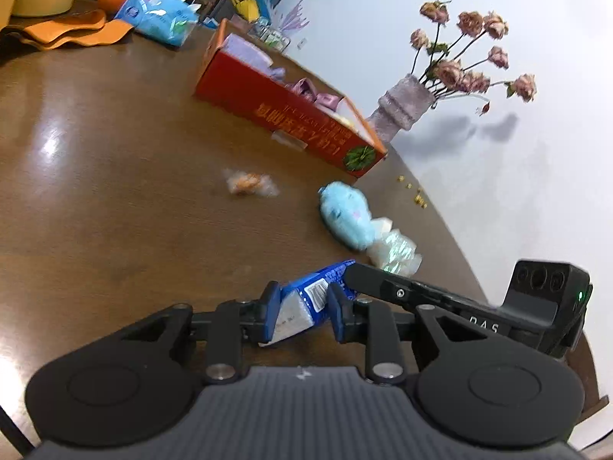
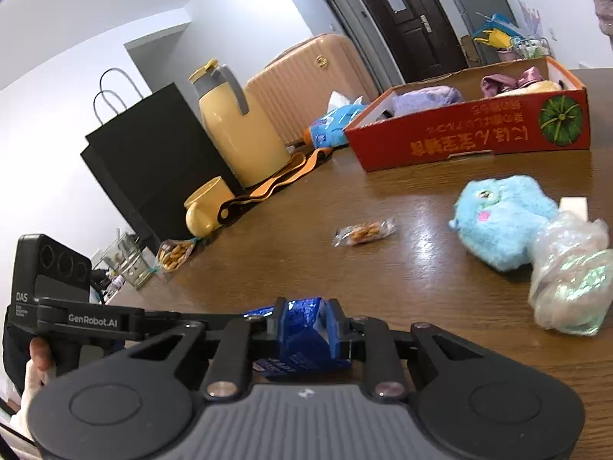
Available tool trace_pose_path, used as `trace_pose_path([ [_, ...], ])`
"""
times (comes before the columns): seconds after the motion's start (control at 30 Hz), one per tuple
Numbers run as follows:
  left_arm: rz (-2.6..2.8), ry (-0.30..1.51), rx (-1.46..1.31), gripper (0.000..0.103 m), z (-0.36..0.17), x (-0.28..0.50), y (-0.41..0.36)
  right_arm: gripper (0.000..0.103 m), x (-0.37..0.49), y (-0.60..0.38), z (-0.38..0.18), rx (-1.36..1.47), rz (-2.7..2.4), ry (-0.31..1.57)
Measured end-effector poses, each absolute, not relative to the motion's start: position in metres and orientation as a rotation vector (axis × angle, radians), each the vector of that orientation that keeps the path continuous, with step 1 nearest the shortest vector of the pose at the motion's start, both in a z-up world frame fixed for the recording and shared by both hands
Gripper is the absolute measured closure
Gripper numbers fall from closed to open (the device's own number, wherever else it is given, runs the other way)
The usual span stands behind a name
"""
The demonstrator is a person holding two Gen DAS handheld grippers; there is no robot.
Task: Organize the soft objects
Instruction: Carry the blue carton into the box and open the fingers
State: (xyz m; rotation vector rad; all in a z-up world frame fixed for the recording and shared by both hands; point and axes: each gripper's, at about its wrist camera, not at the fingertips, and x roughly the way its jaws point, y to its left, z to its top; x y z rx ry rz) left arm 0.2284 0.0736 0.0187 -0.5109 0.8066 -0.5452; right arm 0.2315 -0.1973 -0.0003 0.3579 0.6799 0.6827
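Note:
Both grippers are shut on one blue tissue pack, each at one end. In the left wrist view my left gripper (image 1: 302,308) clamps the blue tissue pack (image 1: 306,295), and the right gripper's body reaches in from the right. In the right wrist view my right gripper (image 2: 306,324) clamps the same pack (image 2: 299,329). A fluffy light-blue plush toy (image 1: 345,214) (image 2: 505,222) lies on the table beside a crumpled clear plastic bag (image 1: 394,251) (image 2: 571,280). A red cardboard box (image 1: 291,115) (image 2: 479,138) holds purple and pink soft items.
A small wrapped snack (image 1: 249,184) (image 2: 364,232) lies mid-table. A vase of dried roses (image 1: 402,109) stands at the table's edge. A yellow jug (image 2: 237,130), yellow cup (image 2: 203,211), black paper bag (image 2: 153,168), orange mat (image 1: 72,30) and blue wipes pack (image 1: 157,15) line the far side.

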Motion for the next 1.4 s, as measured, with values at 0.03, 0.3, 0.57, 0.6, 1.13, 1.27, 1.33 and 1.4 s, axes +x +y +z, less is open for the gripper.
trace_pose_path([
  [0.03,-0.554,0.791,-0.515,0.076,0.024,0.236,0.07,0.083,0.235,-0.201,0.004,0.36,0.673,0.663],
  [0.3,-0.688,0.62,-0.42,0.076,0.101,0.373,0.024,0.083,0.334,-0.247,0.085,0.319,0.562,0.451],
  [0.57,-0.625,0.703,-0.427,0.076,0.109,0.572,-0.012,0.083,0.528,-0.273,0.097,0.392,0.456,0.498],
  [0.6,-0.612,0.715,-0.421,0.076,0.105,0.587,-0.013,0.083,0.548,-0.274,0.092,0.399,0.451,0.518],
  [1.13,-0.447,0.83,-0.087,0.074,0.041,0.64,-0.049,0.087,0.632,-0.23,0.023,0.128,0.455,0.786],
  [1.27,-0.397,0.828,-0.07,0.071,0.049,0.642,-0.05,0.084,0.623,-0.219,0.031,0.045,0.463,0.777],
  [1.33,-0.372,0.815,-0.112,0.071,0.062,0.639,-0.045,0.084,0.619,-0.225,0.042,0.064,0.451,0.753],
  [1.4,-0.368,0.777,-0.122,0.07,0.083,0.625,-0.036,0.082,0.605,-0.232,0.063,0.07,0.439,0.712],
])
